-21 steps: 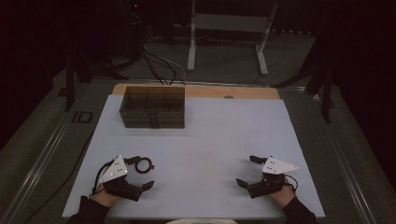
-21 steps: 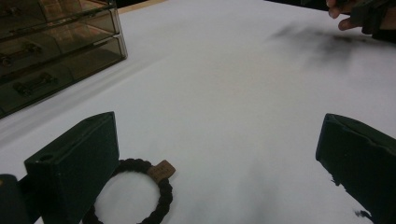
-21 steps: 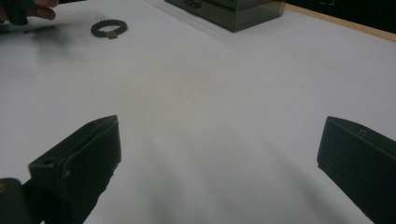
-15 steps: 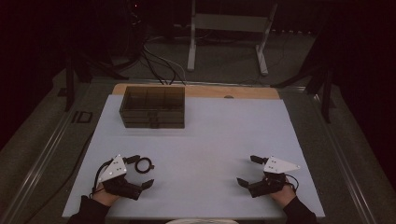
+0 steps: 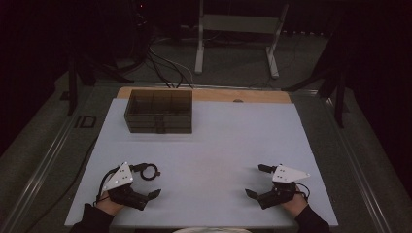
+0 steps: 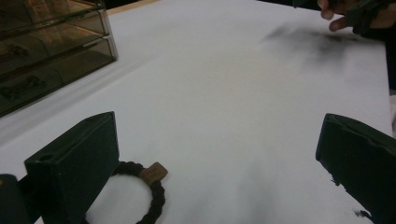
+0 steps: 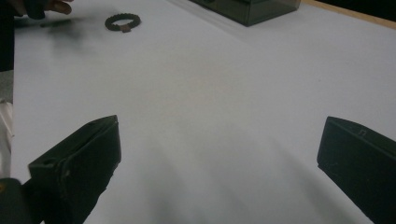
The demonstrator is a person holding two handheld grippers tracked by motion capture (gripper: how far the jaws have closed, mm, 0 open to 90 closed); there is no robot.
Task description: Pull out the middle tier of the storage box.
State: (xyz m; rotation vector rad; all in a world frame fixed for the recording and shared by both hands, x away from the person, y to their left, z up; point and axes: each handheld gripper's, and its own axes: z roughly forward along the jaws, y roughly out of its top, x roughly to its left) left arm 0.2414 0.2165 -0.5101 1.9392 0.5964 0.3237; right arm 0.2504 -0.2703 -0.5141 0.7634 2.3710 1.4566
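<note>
A dark braided ring (image 5: 149, 171) with a small brown tag lies on the white table top (image 5: 218, 145) at the front left. My left gripper (image 5: 145, 180) rests open beside it, and its far jaw touches or nearly touches the ring. In the left gripper view the ring (image 6: 154, 184) sits just inside the left jaw, partly hidden by it, while the left gripper (image 6: 217, 126) stands wide open. My right gripper (image 5: 256, 180) is open at the front right with nothing between its jaws. The right gripper view shows the right gripper (image 7: 219, 123) open over bare table, and the ring (image 7: 122, 22) far off.
A smoky transparent drawer box (image 5: 159, 111) stands at the back left of the table; the drawer box (image 6: 46, 51) is also ahead and left of my left gripper. A wooden strip (image 5: 262, 95) runs along the far edge. Cables and a metal stand (image 5: 233, 29) are on the floor beyond.
</note>
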